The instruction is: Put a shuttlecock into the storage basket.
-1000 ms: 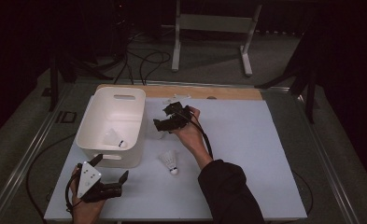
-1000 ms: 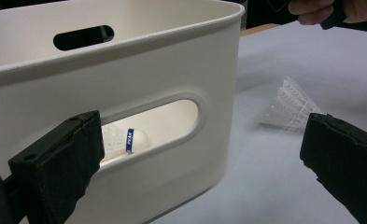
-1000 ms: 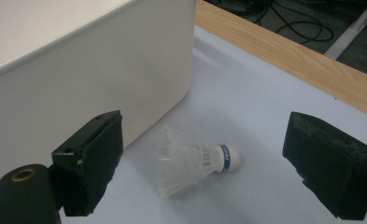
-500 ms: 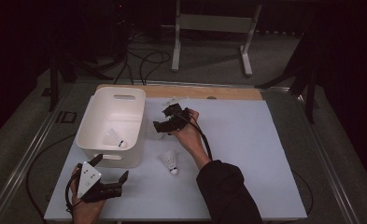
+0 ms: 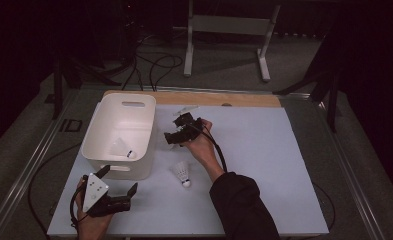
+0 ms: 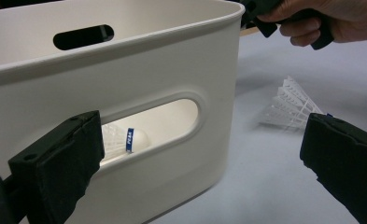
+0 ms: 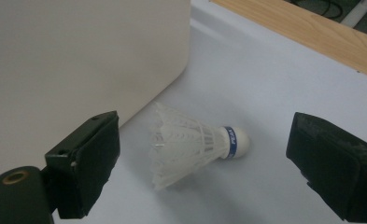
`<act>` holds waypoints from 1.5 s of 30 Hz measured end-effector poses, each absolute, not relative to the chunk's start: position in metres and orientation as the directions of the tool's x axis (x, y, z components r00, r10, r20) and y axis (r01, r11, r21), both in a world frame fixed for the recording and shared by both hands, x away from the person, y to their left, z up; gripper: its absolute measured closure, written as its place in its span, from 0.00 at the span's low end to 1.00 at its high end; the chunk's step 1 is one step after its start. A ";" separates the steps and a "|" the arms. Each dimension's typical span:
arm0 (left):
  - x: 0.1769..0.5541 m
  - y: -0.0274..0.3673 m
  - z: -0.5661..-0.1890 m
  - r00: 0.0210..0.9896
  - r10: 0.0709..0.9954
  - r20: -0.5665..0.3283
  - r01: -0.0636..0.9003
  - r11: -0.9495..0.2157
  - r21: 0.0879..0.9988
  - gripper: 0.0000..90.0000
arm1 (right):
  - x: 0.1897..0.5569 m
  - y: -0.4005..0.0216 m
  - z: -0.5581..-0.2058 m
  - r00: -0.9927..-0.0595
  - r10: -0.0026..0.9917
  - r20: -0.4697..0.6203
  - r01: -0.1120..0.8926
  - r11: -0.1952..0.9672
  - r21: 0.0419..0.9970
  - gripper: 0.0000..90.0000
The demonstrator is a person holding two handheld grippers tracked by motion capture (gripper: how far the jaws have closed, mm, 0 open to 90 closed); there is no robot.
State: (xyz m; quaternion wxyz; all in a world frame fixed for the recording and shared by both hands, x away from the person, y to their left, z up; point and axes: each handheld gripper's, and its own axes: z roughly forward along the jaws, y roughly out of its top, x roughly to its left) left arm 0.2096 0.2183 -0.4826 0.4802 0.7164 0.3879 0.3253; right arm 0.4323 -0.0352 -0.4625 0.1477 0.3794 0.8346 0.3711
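A white plastic basket point(image 5: 119, 135) stands on the white table top point(image 5: 264, 165), toward its left side, and everything else can be placed from it. One shuttlecock in the basket point(image 5: 121, 149) lies on its side on the floor near the front wall; in the left gripper view the same shuttlecock shows through the handle slot of the basket's near wall, its white cork with a blue band pointing right and its feathers left. A second shuttlecock point(image 5: 182, 172) lies on the table just off the basket's front right corner, a little apart from the wall, its cork toward the person and its feather skirt toward the far edge of the table. In the right gripper view a shuttlecock on the table point(image 7: 195, 142) lies on its side close to the basket's rounded corner, its long axis running across the view, cork with blue band to the right, feathers flaring to the left toward the basket wall; it is between the two jaws but touches neither. The right gripper point(image 5: 176, 131), held in the right hand point(image 5: 200, 142), hangs just beside the basket's right wall, jaws spread wide and empty. The left gripper point(image 5: 115, 187) rests low in front of the basket's near wall, held in the left hand point(image 5: 86, 220), jaws also spread wide, holding nothing.
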 end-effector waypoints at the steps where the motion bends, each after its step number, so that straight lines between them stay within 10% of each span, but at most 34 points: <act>1: 0.210 0.218 -0.483 0.487 0.868 0.093 0.243 -0.237 0.940 0.00 | 0.432 -0.035 -0.464 -0.667 0.744 0.034 0.525 0.437 0.730 0.11; 31: 0.209 0.219 -0.482 0.486 0.869 0.094 0.240 -0.236 0.942 0.00 | 0.437 -0.018 -0.489 -0.663 0.748 -0.036 0.543 0.513 0.665 0.21; 45: 0.209 0.220 -0.482 0.485 0.870 0.092 0.238 -0.233 0.943 0.00 | 0.441 -0.027 -0.494 -0.621 0.782 -0.057 0.586 0.511 0.629 0.71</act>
